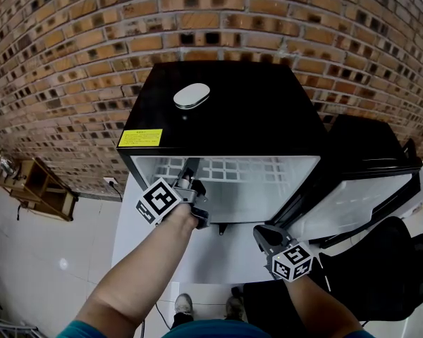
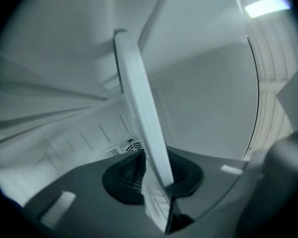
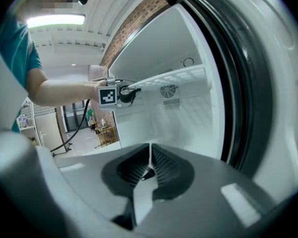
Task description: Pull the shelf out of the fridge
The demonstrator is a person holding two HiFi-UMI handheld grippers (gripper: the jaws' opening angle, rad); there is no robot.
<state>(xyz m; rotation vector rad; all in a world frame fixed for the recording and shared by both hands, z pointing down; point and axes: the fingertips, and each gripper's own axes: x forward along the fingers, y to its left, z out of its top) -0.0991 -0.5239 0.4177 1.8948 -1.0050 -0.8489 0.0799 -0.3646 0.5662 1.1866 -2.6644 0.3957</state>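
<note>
A black mini fridge (image 1: 225, 111) stands open against the brick wall, its door (image 1: 359, 182) swung out to the right. Inside lies a white wire shelf (image 1: 240, 169). My left gripper (image 1: 189, 171) reaches into the opening at the shelf's left front. In the left gripper view the shelf's white front bar (image 2: 139, 98) runs between the jaws, and my left gripper (image 2: 154, 175) is shut on it. My right gripper (image 1: 262, 232) hovers lower, near the door's hinge side, shut with nothing in it (image 3: 149, 170). The right gripper view shows the left gripper (image 3: 129, 94) at the shelf (image 3: 174, 76).
A white oval object (image 1: 192, 95) and a yellow label (image 1: 140, 137) are on the fridge top. The door's dark gasket (image 3: 238, 83) is close on my right. A small wooden stand (image 1: 35, 185) is at the left, a black chair (image 1: 381, 266) at the lower right.
</note>
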